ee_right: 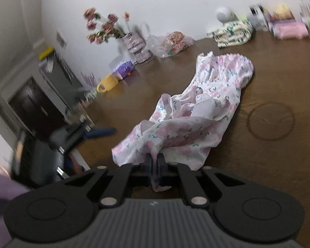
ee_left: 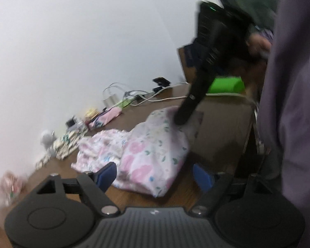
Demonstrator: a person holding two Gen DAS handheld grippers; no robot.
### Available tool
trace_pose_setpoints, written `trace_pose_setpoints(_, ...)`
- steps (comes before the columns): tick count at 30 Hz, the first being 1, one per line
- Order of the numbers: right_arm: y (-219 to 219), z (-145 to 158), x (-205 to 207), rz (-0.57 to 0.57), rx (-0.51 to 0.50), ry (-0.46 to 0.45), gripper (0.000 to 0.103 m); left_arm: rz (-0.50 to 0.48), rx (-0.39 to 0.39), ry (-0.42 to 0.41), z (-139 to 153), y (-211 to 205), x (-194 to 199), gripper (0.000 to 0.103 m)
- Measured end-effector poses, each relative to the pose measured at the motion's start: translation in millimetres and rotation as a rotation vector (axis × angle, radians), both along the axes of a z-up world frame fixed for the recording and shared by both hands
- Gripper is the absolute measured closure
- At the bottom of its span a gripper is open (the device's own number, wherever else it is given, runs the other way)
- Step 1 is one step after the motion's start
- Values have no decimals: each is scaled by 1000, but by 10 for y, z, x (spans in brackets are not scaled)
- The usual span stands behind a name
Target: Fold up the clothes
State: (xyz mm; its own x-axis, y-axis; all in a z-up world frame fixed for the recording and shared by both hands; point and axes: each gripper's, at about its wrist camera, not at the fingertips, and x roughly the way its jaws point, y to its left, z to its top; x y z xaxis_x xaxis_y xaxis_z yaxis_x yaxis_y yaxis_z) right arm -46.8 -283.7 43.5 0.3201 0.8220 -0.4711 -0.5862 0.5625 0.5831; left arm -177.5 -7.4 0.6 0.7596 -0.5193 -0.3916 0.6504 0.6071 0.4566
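Note:
A pink and white floral garment (ee_left: 153,150) lies crumpled on the brown wooden table (ee_left: 221,128). My left gripper (ee_left: 155,177) is open, its blue fingers (ee_left: 106,175) on either side of the garment's near edge without pressing it. In the right wrist view the same garment (ee_right: 196,111) stretches away across the table. My right gripper (ee_right: 156,165) is shut on a fold of its near hem, and cloth hangs down between the jaws. The left wrist view shows the right gripper (ee_left: 181,117) coming down onto the garment's far corner. A blue finger (ee_right: 101,132) of the left gripper shows at the left.
Along the wall stand a vase of flowers (ee_right: 105,26), a plastic bag (ee_right: 171,43), a folded white and green cloth (ee_right: 231,32), a folded pink cloth (ee_right: 289,30) and cables (ee_left: 134,97). A person's purple sleeve (ee_left: 295,103) fills the right side.

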Motion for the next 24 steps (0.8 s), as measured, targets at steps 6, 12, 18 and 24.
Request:
trace_pose_setpoints(6,-13,-8,-51,0,18,65,99,-56,36,85,43,-132,338,63)
trace_pose_setpoints(12,124,53,-215,33,-130,-45,81,-169,6,339,130,-72,740,97)
trace_pose_setpoints(18,265,240,-654,78,-338,-566,17,-258,-49,521,474,43,860,97)
trace_pose_setpoints(24,535,72,-820,294,-424,-860,16,-281,-41,687,660,73,1046,97)
